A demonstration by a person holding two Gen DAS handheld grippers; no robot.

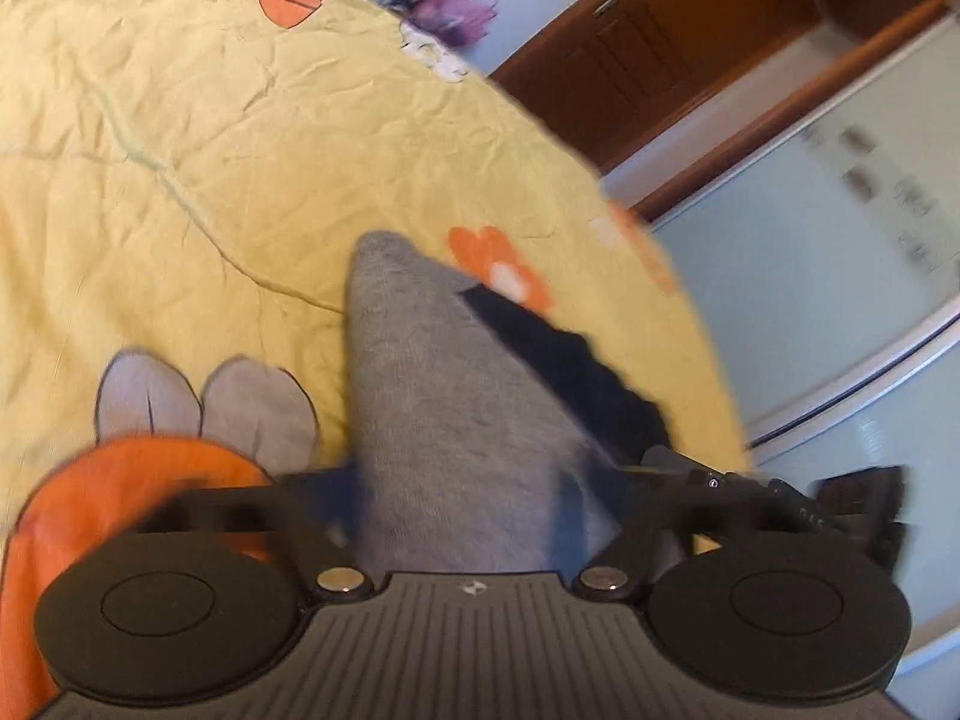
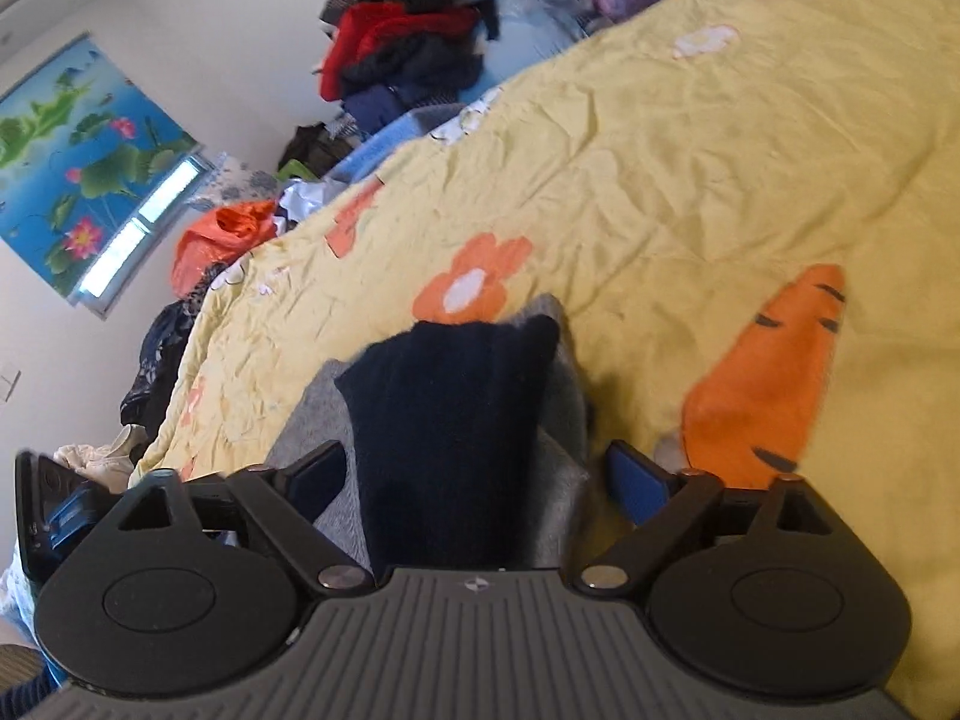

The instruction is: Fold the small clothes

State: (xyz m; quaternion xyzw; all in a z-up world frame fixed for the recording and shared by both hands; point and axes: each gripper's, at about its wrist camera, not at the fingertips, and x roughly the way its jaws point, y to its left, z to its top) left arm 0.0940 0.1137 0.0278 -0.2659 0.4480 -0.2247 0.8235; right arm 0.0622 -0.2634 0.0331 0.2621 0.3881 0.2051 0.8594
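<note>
A grey sock with a dark navy cuff lies on the yellow flowered quilt. My left gripper stands over the sock's near end. Its jaws are narrow, and the grey fabric runs between them and shows past the right finger. The picture is blurred there and I see no pinch. In the right wrist view the navy cuff lies on top of the grey sock. My right gripper straddles both with its jaws wide, and the blue pads stand clear of the cloth.
The quilt's edge drops off to the right beside a pale cabinet and a brown wooden door. A heap of clothes and an orange bag lie past the bed's far side. Part of the other gripper shows at the left.
</note>
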